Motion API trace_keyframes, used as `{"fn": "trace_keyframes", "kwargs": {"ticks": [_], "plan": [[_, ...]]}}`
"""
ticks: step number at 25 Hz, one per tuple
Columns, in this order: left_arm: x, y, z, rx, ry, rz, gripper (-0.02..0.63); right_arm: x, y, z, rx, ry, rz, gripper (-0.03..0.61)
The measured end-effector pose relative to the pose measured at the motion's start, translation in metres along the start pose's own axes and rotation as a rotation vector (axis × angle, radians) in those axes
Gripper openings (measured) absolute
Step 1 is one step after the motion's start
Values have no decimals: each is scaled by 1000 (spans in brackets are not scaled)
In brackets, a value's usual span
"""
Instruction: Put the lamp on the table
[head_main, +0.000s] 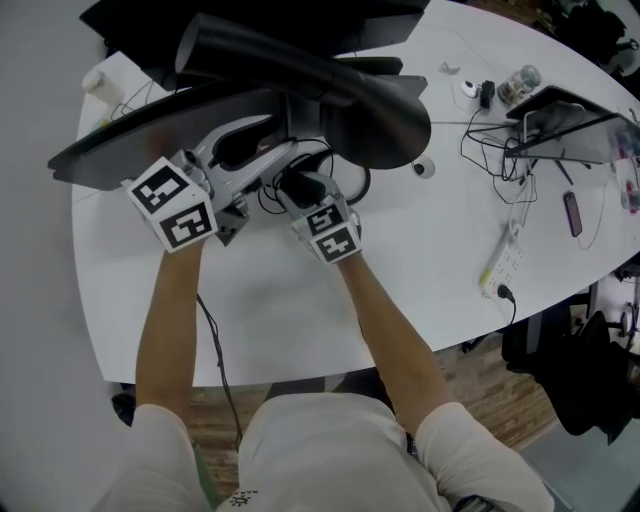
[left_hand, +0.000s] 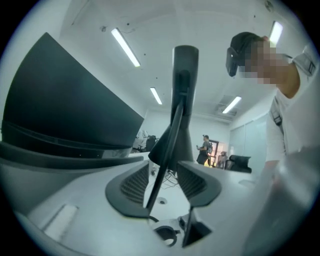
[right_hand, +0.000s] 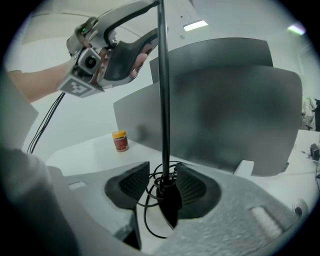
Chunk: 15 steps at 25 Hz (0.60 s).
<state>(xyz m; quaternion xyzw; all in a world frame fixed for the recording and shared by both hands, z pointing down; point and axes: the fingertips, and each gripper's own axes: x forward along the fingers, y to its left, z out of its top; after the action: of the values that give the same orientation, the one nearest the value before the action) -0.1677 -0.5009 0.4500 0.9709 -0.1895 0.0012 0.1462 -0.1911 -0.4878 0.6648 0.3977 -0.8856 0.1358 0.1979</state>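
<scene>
Standing apart, the jaws of the left gripper (left_hand: 164, 187) flank the thin stem of the lamp (right_hand: 163, 100) without clamping it. The lamp stands on the white table (head_main: 260, 310), cable coiled at its foot, before a dark monitor (right_hand: 225, 110). The right gripper (right_hand: 162, 187) is likewise released, its jaws either side of the lamp's foot.

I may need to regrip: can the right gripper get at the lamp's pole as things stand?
Probably yes. The lamp's pole stands upright between the open jaws of the right gripper; only its coiled cable lies beside it, so nothing seems to block it.
</scene>
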Motion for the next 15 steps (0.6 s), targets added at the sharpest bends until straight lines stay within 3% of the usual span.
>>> {"fn": "trace_keyframes", "kwargs": {"ticks": [4,9,12,15], "plan": [[-17,-9,-2,-35,-18,33,173,-30,0,10,99,-59,27,166],[-30,-31,-5,-55,-46,102,64,-76,7,17,167,-96,97,155],[-36,-49,-8,-66,-62,143,12,-109,11,17,173,-110,113,41],[-42,-70,-13,-73,-69,181,-5,-140,21,18,157,-121,146,38]]}}
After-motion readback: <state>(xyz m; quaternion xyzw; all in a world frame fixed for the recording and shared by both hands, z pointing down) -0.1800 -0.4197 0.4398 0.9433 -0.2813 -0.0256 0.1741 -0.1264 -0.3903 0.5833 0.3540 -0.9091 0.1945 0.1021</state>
